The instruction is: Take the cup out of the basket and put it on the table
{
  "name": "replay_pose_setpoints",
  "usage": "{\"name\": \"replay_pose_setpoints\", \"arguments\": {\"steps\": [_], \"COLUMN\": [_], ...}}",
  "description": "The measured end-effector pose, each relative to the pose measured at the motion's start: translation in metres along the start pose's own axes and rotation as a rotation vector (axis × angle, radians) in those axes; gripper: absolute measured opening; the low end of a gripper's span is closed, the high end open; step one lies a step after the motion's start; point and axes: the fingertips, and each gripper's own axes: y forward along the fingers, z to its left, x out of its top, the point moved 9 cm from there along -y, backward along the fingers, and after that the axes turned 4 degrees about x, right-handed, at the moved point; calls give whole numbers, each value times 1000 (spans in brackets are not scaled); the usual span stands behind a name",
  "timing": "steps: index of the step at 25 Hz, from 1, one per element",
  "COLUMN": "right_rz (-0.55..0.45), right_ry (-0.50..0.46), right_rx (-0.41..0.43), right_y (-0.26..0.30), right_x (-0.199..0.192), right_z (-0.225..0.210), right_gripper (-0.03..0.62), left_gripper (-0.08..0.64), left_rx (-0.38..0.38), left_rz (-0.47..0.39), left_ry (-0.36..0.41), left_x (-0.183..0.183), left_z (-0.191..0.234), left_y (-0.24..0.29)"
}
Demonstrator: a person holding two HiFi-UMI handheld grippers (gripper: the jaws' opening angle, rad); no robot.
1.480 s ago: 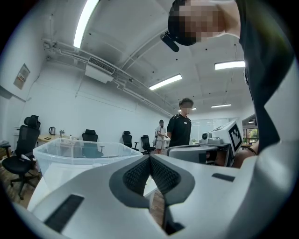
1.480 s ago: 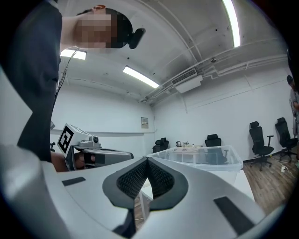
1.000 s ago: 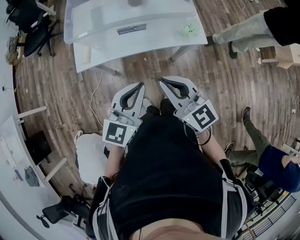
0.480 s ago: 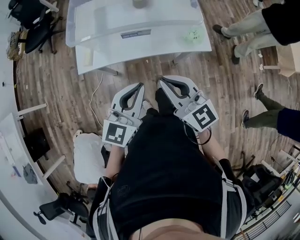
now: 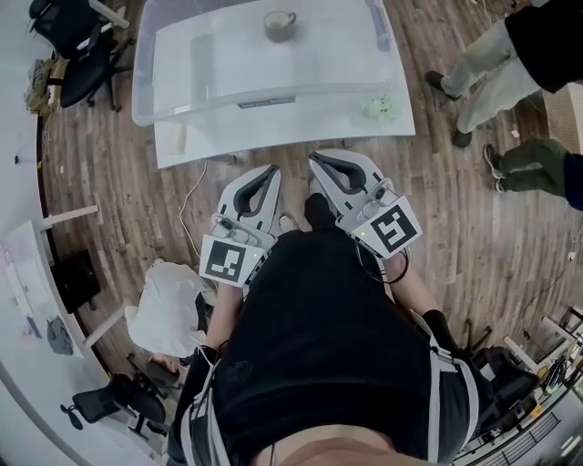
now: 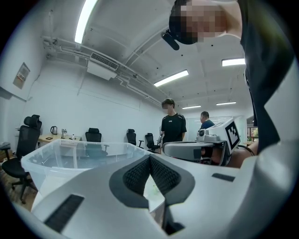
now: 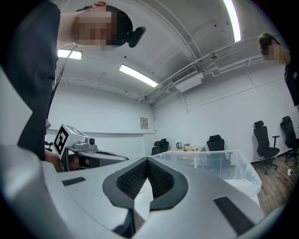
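Cup: far inside basket, dead ahead, well apart.
Left tool: clenched, empty, slightly nearer.
Right tool: clenched, empty.

- Large see-through plastic basket: glossy, smooth, faintly clouded walls.
- Small olive-green cup: glazed look, slight sheen.
- Flat white counter: smooth, satin finish, soft glare.
- Brown plank floor: wood grain, low sheen.
- Pale grey moulded plastic, matt and smooth, on the shells of the left gripper and right gripper.
- Black pads lining the jaws: finely ribbed, dull, rubber-like.
- Person's black top: soft matt cloth.
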Motion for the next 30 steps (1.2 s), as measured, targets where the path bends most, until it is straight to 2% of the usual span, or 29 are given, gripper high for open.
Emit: {"name": "replay_pose_setpoints", "arguments": {"steps": [5,14,23,30], "right_rz": [-6,-17,-15,-11], "right_ry": [-15,27,64,59], "right_rx": [19,41,58,52], "right_y": [5,0,5,24], "right_x": [8,3,2,1], "right_z": [-32,-91,-122,-129], "right_gripper": [17,17,17,17], "left_gripper": [18,18,18,18], "left_rx": [7,50,98,98], "left_rz": [-16,-4,13,-3], "left_ry": [14,7,-10,-17], "left_x": [13,17,20,20], "left_z": [4,6,9,28], "left_y": [35,87,105,110]}}
